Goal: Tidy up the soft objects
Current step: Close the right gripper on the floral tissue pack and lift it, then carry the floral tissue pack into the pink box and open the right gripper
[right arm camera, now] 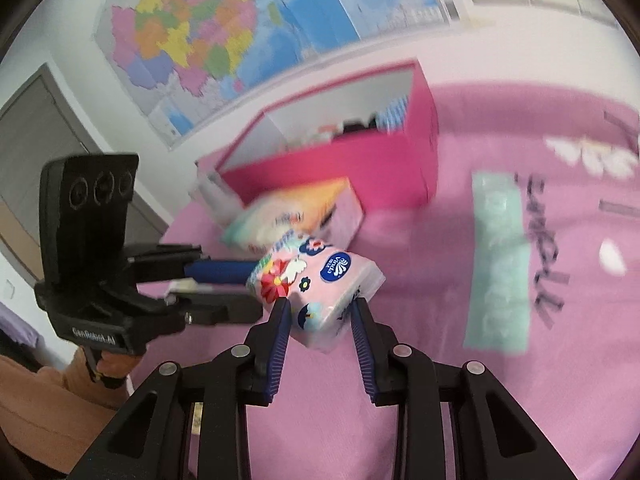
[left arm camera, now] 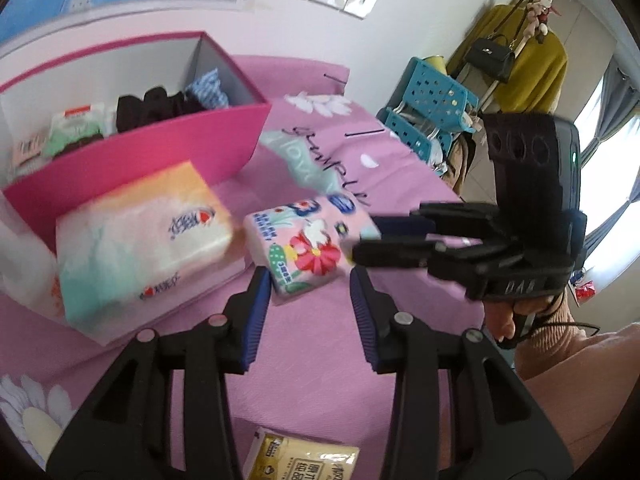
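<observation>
A pink floral tissue pack [left arm camera: 308, 246] [right arm camera: 316, 284] lies on the pink bedsheet. My right gripper [right arm camera: 320, 304] is shut on its near end; in the left wrist view its fingers [left arm camera: 384, 240] reach the pack from the right. My left gripper [left arm camera: 308, 280] is open, its fingers on either side of the pack's near corner without holding it; it also shows in the right wrist view [right arm camera: 240, 284]. A larger white, orange and green tissue pack [left arm camera: 140, 244] [right arm camera: 288, 216] lies beside it. The pink storage box [left arm camera: 160, 152] [right arm camera: 360, 168] behind holds dark cloth and other soft items.
A yellow tissue packet [left arm camera: 304, 460] lies near the bed's front edge. Blue plastic baskets [left arm camera: 432, 104] and a coat rack with a yellow garment [left arm camera: 528, 56] stand beyond the bed. A map [right arm camera: 224, 32] hangs on the wall.
</observation>
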